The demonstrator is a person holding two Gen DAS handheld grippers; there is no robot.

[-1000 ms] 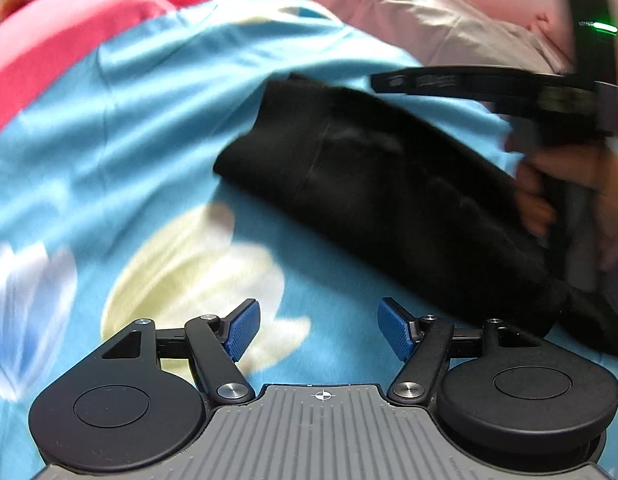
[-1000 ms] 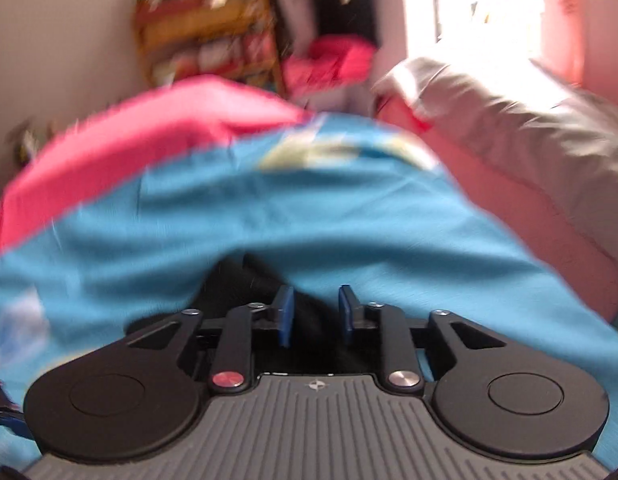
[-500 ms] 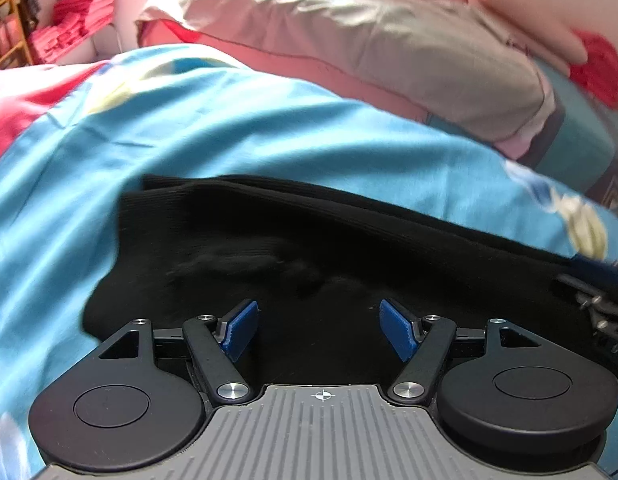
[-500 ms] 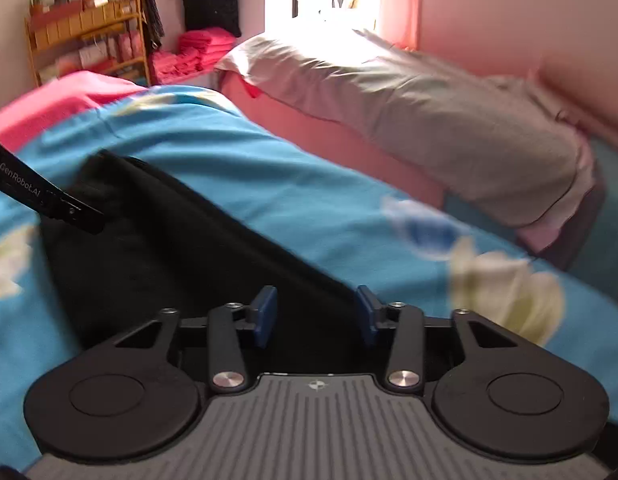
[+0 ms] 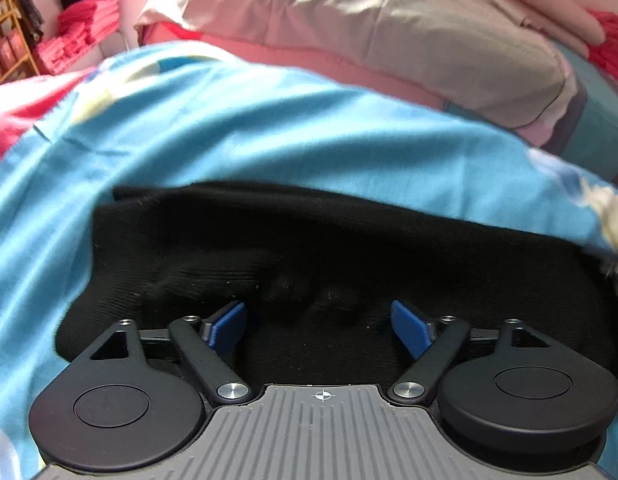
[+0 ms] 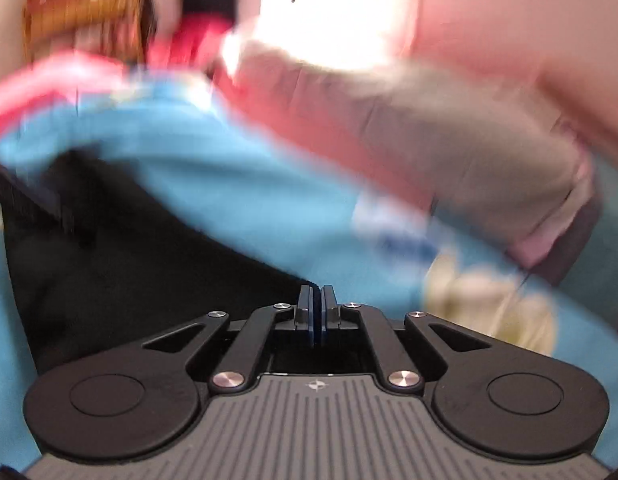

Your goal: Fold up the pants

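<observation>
closed right gripper (image 6: 316,307), right view only

Daylight glares white from the far window (image 6: 329,12); the right wrist view is motion-blurred, both fisheye-bowed at edges.

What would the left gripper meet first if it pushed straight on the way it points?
Most likely the black knit pants: the open left gripper points down at them on the blue floral bedsheet. Depth is unclear.
</observation>
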